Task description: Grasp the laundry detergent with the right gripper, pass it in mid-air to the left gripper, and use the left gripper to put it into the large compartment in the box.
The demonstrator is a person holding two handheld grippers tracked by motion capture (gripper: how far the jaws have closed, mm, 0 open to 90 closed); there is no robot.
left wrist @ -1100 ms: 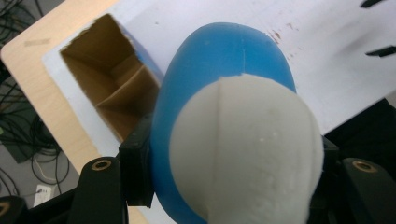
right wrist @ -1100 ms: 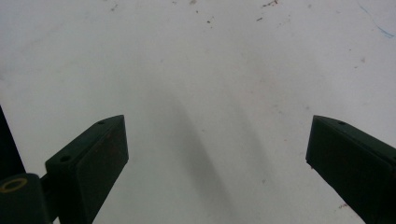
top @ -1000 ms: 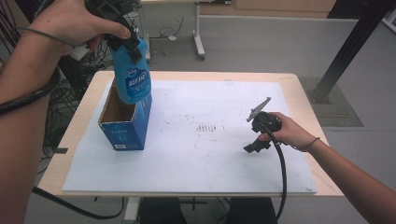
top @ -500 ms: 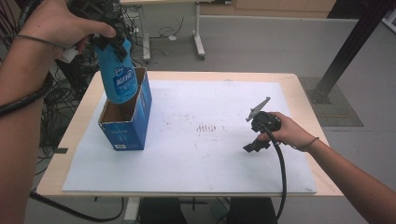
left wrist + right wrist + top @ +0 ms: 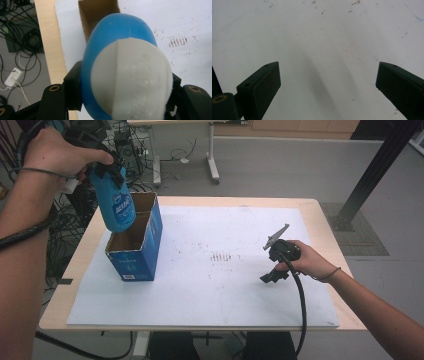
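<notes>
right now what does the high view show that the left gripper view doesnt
High view alone: the whole table, the box's blue outside, the right claw resting open on the white sheet, and both forearms. Left gripper view alone: the bottle's white cap close up, pinched between black jaws, and cables on the floor. Both: the left claw gripping the blue bottle above the open box.

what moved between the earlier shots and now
The left tongs, shut on the blue bottle, carried it leftward in the high view, from above the open cardboard box toward the box's far left rim; its base now hangs by that rim. Nothing was taken hold of or let go. The box, the white sheet and the right tongs, open over the sheet, stayed put.
</notes>
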